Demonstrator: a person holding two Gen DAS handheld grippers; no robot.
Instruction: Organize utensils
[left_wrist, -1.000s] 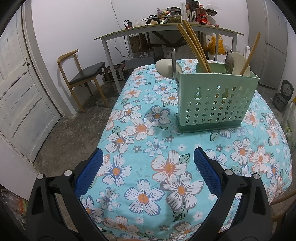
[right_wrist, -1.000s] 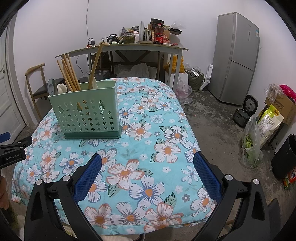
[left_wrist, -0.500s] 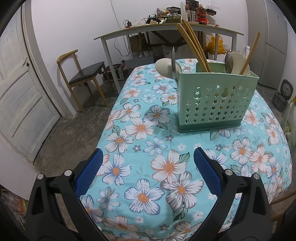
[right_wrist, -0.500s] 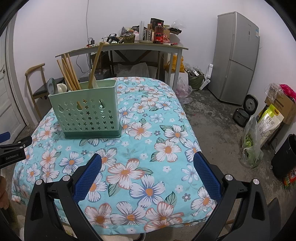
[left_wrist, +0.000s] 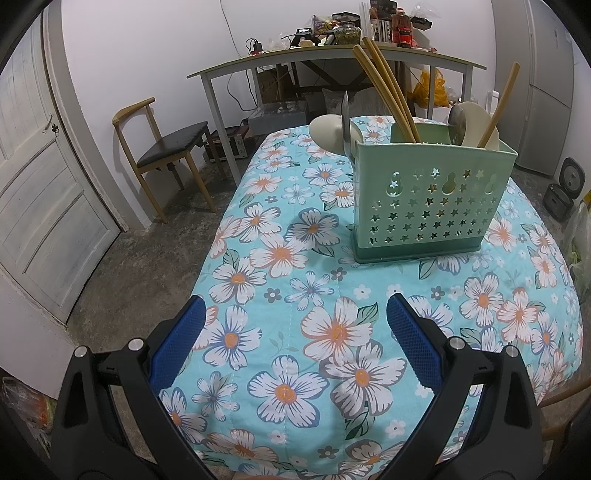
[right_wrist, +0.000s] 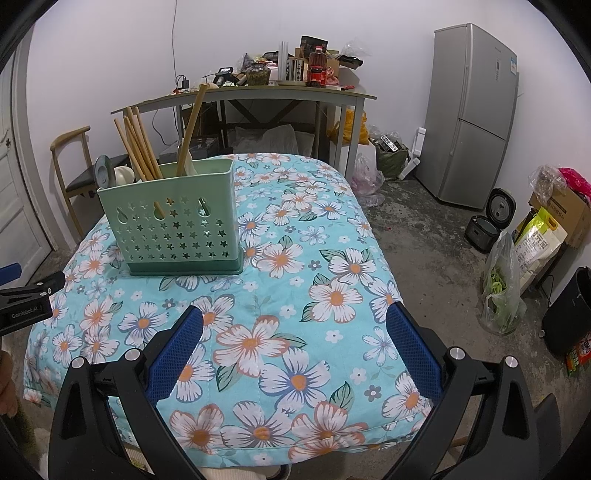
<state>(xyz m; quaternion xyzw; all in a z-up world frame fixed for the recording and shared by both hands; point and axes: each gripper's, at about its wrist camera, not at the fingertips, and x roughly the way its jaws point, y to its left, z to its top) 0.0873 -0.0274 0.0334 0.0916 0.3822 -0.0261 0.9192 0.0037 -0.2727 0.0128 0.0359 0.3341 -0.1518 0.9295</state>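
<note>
A green perforated utensil holder (left_wrist: 430, 199) (right_wrist: 173, 229) stands upright on the floral tablecloth (left_wrist: 295, 295) (right_wrist: 295, 280). It holds wooden chopsticks (left_wrist: 384, 88) (right_wrist: 136, 147), a wooden-handled spatula (left_wrist: 498, 103) (right_wrist: 190, 129), spoons (left_wrist: 469, 122) (right_wrist: 110, 173) and a knife (left_wrist: 345, 122). My left gripper (left_wrist: 293, 321) hovers open over the cloth, well short of the holder. My right gripper (right_wrist: 293, 328) is open too, with the holder ahead to its left. Nothing lies between either pair of fingers. The left gripper's black body (right_wrist: 26, 299) shows at the right view's left edge.
Behind the bed-like table stands a cluttered grey desk (right_wrist: 243, 92) (left_wrist: 332, 59). A wooden chair (left_wrist: 162, 147) and a white door (left_wrist: 40, 184) are at the left. A fridge (right_wrist: 472, 114), rice cookers (right_wrist: 487, 221), bags (right_wrist: 506, 288) and a black bin (right_wrist: 569, 310) line the right floor.
The holder has drifted slightly left and farther off in the right wrist view. The left wrist view is nearly unchanged. Both grippers stay open.
</note>
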